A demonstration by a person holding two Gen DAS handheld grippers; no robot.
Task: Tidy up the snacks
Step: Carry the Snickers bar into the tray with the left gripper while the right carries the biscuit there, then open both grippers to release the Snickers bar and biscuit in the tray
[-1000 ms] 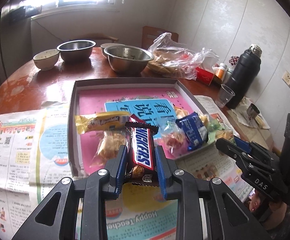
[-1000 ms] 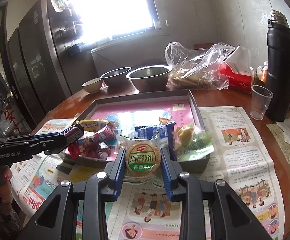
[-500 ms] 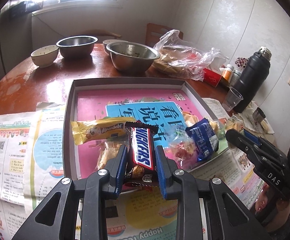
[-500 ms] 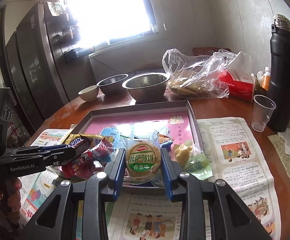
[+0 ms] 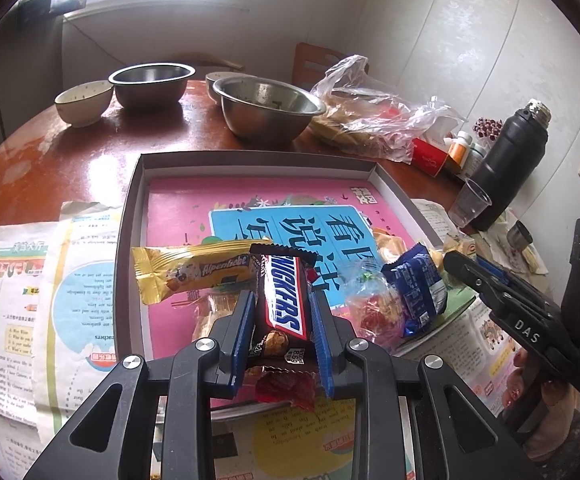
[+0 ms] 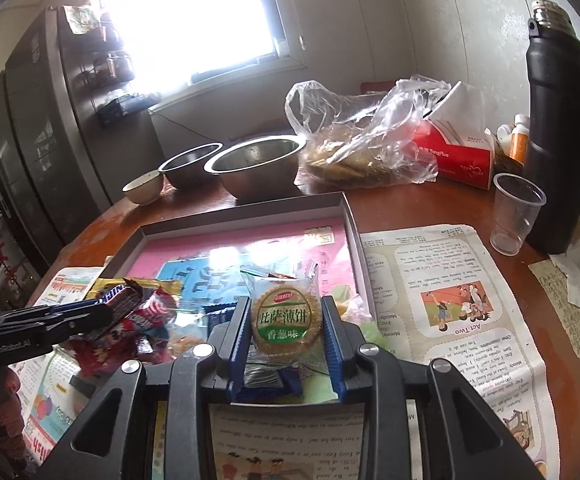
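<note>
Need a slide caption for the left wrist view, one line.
Left gripper shut on a Snickers bar above the grey tray of snacks, right gripper alongside.

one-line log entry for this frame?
left hand-held gripper: Snickers bar | right hand-held gripper: cracker packet | over box tray

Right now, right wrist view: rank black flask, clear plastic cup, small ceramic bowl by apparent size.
1. Black flask, clearly largest.
2. Clear plastic cup.
3. Small ceramic bowl, looks smallest, but sits farther back, so cup versus bowl is unsure.
</note>
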